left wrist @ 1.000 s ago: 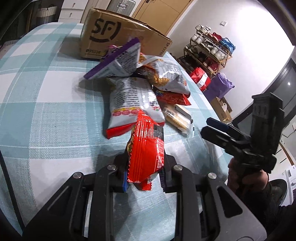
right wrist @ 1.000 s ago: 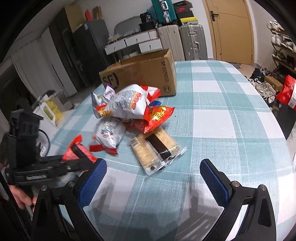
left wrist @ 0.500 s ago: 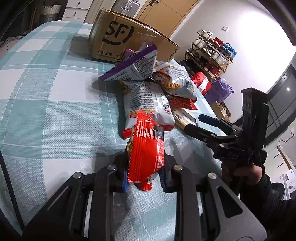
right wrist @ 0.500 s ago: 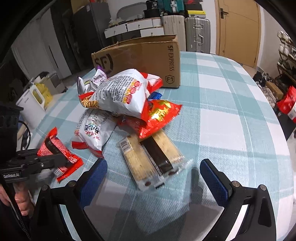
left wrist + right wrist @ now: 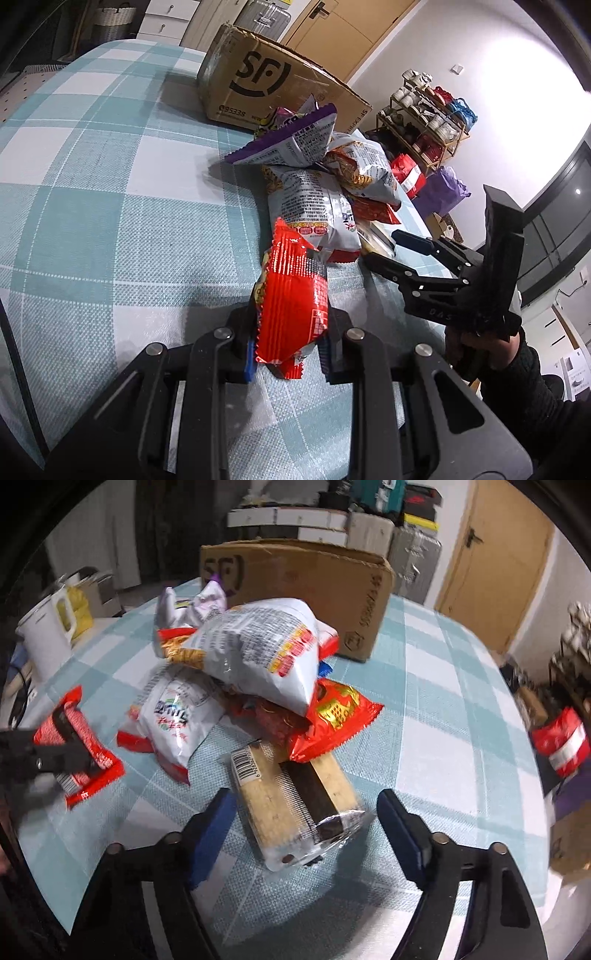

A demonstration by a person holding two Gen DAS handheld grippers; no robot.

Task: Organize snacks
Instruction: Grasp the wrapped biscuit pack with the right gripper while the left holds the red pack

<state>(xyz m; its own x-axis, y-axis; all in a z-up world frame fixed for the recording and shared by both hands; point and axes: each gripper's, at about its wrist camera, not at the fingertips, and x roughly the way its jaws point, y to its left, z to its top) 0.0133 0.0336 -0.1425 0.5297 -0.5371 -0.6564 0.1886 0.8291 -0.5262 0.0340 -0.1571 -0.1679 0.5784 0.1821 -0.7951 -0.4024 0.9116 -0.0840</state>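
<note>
My left gripper (image 5: 288, 354) is shut on a red snack packet (image 5: 291, 295), which stands upright between its pads just above the checked tablecloth (image 5: 110, 221). In the right wrist view the same red packet (image 5: 74, 734) is at the left. My right gripper (image 5: 306, 827) straddles a clear pack of wafer biscuits (image 5: 291, 794) lying on the cloth. Its jaws are closing, with a gap still on both sides of the pack. Behind it lies a pile with a white chip bag (image 5: 258, 653), a red and gold bag (image 5: 332, 716) and a purple-edged bag (image 5: 291, 144).
A cardboard shipping box (image 5: 266, 85) stands behind the pile, open side up. A white kettle (image 5: 48, 627) sits beyond the table's left edge. A shoe rack (image 5: 428, 122), bags and suitcases (image 5: 413, 557) are on the floor past the table's rounded edge.
My right gripper came down over the biscuit pack and its jaws narrowed around it. The left gripper kept its hold on the red packet and edged toward the pile.
</note>
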